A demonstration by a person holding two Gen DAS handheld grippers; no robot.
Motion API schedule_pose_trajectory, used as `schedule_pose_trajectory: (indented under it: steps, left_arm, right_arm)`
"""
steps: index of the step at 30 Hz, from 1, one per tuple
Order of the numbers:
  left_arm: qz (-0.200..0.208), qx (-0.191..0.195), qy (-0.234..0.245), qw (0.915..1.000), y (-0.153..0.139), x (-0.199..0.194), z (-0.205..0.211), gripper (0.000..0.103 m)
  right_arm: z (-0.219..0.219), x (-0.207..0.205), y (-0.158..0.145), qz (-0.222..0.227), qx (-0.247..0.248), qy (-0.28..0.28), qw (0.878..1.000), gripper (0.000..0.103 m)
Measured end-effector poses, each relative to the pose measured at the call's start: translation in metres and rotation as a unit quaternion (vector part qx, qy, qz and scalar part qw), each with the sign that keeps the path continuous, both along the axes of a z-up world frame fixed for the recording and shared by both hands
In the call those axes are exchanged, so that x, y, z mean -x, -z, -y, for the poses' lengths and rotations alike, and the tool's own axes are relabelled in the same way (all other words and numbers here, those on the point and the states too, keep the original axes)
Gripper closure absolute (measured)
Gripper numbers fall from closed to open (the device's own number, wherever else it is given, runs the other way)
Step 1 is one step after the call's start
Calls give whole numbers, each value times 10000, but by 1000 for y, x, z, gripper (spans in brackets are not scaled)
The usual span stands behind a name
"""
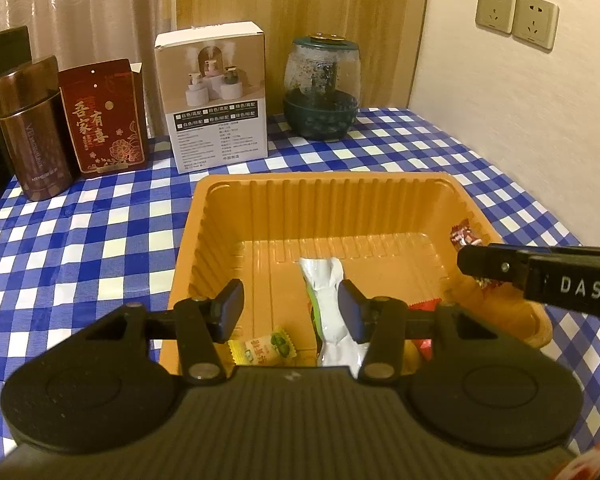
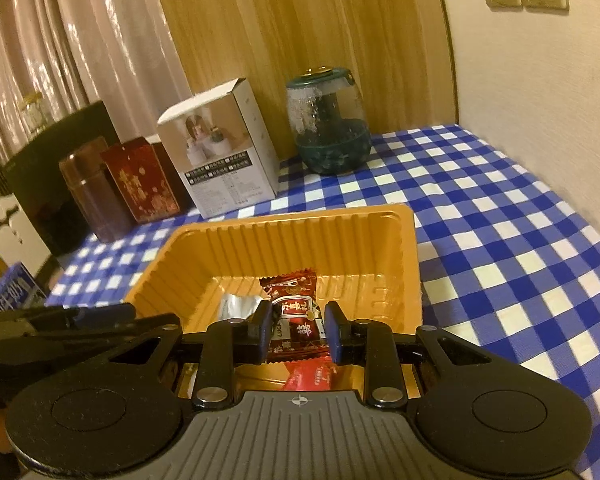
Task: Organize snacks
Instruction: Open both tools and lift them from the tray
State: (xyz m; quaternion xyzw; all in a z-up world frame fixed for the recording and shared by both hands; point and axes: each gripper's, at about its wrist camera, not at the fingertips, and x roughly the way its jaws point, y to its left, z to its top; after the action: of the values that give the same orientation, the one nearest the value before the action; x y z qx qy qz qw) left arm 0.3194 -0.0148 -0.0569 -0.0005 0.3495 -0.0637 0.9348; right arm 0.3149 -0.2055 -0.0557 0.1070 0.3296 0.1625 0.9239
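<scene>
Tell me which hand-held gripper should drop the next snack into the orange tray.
Right. The right hand-held gripper hangs over the orange tray with a dark red candy packet between its fingers. The left hand-held gripper is open and holds nothing; the silver packet already lies in the tray.

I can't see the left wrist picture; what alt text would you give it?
Open left tongs hover over an orange tray holding a white packet and a small yellow candy. The right tongs reach in from the right with a red candy. The tray sits on a blue checked tablecloth.
</scene>
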Motion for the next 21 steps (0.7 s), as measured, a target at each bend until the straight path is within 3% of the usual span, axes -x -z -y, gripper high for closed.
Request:
schedule_pose_trajectory:
  steps: [2, 4, 21]
  left_arm:
    - [2, -5, -2, 10000, 0, 0, 0, 54]
    - [-1, 0, -5, 10000, 0, 0, -1, 54]
    - [75, -10, 60, 10000, -8, 14, 2, 50]
  right_arm:
    - [3, -1, 0, -30, -112, 58, 9999, 67]
    - [8, -1, 0, -7, -212, 149, 9997, 37]
    - [26, 10, -12, 176, -220, 462, 9985, 36]
